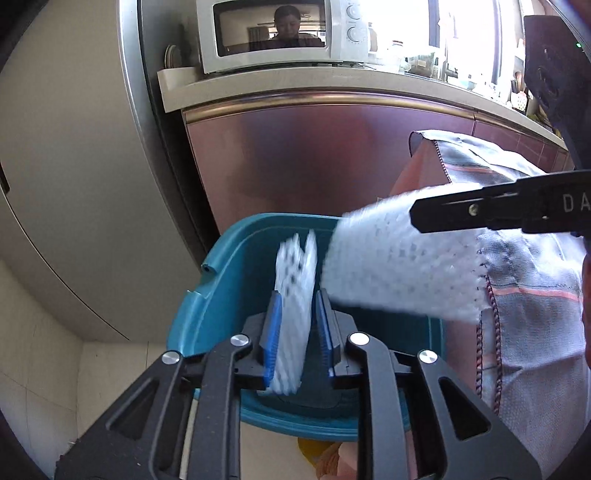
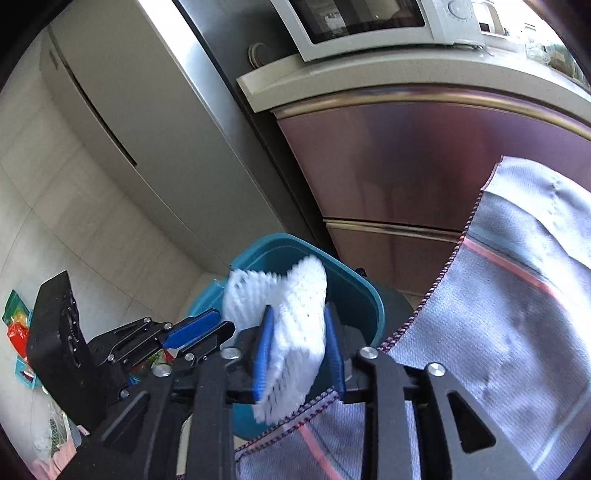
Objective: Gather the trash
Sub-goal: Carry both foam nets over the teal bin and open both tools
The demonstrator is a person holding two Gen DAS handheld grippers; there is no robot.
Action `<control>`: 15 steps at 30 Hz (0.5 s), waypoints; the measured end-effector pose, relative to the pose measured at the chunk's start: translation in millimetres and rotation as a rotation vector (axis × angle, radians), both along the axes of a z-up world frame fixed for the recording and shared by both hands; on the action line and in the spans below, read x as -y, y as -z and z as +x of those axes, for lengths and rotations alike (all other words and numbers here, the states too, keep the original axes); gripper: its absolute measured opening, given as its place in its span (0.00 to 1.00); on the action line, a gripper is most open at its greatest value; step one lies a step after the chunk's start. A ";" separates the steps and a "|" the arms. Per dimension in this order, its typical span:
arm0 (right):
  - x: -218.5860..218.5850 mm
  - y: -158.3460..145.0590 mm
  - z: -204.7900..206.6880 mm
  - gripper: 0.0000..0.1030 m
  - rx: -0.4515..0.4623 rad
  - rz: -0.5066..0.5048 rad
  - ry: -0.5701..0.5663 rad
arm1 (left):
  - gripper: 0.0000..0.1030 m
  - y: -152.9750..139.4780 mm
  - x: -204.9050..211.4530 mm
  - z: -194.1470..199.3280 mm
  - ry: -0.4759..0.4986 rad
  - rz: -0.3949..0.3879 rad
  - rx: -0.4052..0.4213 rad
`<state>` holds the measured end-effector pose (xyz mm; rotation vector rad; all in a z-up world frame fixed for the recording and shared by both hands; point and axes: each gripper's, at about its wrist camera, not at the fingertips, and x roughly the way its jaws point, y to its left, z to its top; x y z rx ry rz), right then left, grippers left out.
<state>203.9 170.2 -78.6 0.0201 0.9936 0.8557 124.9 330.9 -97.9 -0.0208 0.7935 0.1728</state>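
Observation:
A teal trash bin point(image 1: 221, 280) stands on the floor by the cabinet; it also shows in the right wrist view point(image 2: 354, 291). My left gripper point(image 1: 297, 299) holds a piece of white foam net point(image 1: 295, 295) between its blue pads, above the bin's opening. My right gripper point(image 2: 297, 314) is shut on a second, larger white foam net point(image 2: 295, 332), also over the bin. In the left wrist view the right gripper's black finger point(image 1: 498, 208) lies across that net point(image 1: 399, 266). The left gripper shows at lower left in the right wrist view point(image 2: 199, 332).
A grey cloth with red stripes point(image 2: 498, 314) hangs over a table edge right of the bin. A steel cabinet front point(image 1: 314, 158) carries a microwave point(image 1: 280, 33). A fridge point(image 1: 74, 166) stands left. Colourful packets point(image 2: 16, 332) lie on the tiled floor.

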 end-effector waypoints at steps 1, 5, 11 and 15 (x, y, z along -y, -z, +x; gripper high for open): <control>1.1 2.3 0.1 0.32 0.001 -0.004 0.004 | 0.24 2.0 -1.9 2.6 -0.001 -0.006 -0.001; 11.2 3.3 -2.4 0.34 0.002 0.006 0.012 | 0.26 9.4 9.9 -9.7 -0.001 -0.020 -0.006; 36.0 -9.3 -16.1 0.34 0.036 0.031 0.017 | 0.27 -0.6 22.1 -23.7 0.030 -0.047 0.043; 61.4 -24.7 -29.1 0.37 0.072 0.067 0.016 | 0.32 -21.5 36.0 -36.3 0.067 -0.061 0.107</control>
